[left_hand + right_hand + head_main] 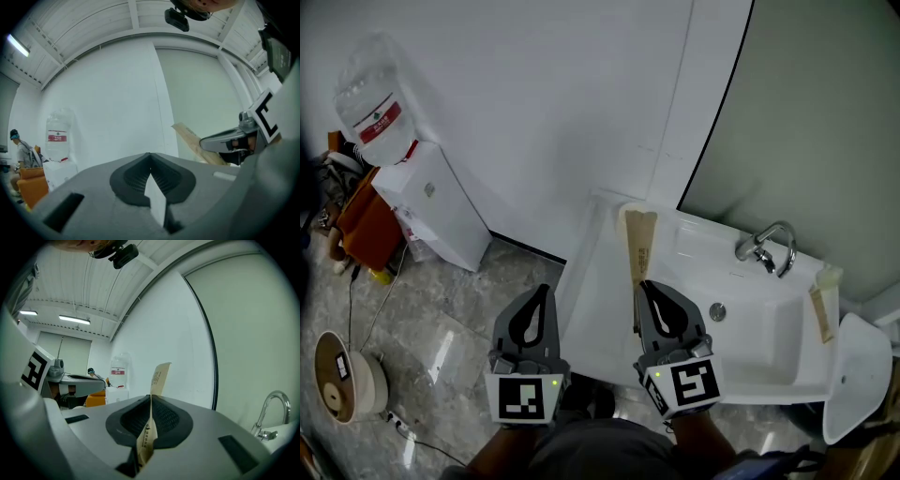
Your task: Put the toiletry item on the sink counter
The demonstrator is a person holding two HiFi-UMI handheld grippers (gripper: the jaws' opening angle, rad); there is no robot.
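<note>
My right gripper (645,289) clamps its fingers on one end of the flat tan paper toiletry packet (639,246), poised over the white sink surface (592,281), ready for set-down. My left gripper (542,295), fingers pressed together and empty, hangs clear beside it.

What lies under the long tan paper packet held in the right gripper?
Under the long tan paper packet is the flat ledge of the white sink counter. The right gripper covers the packet's lower end, so contact cannot be judged.
</note>
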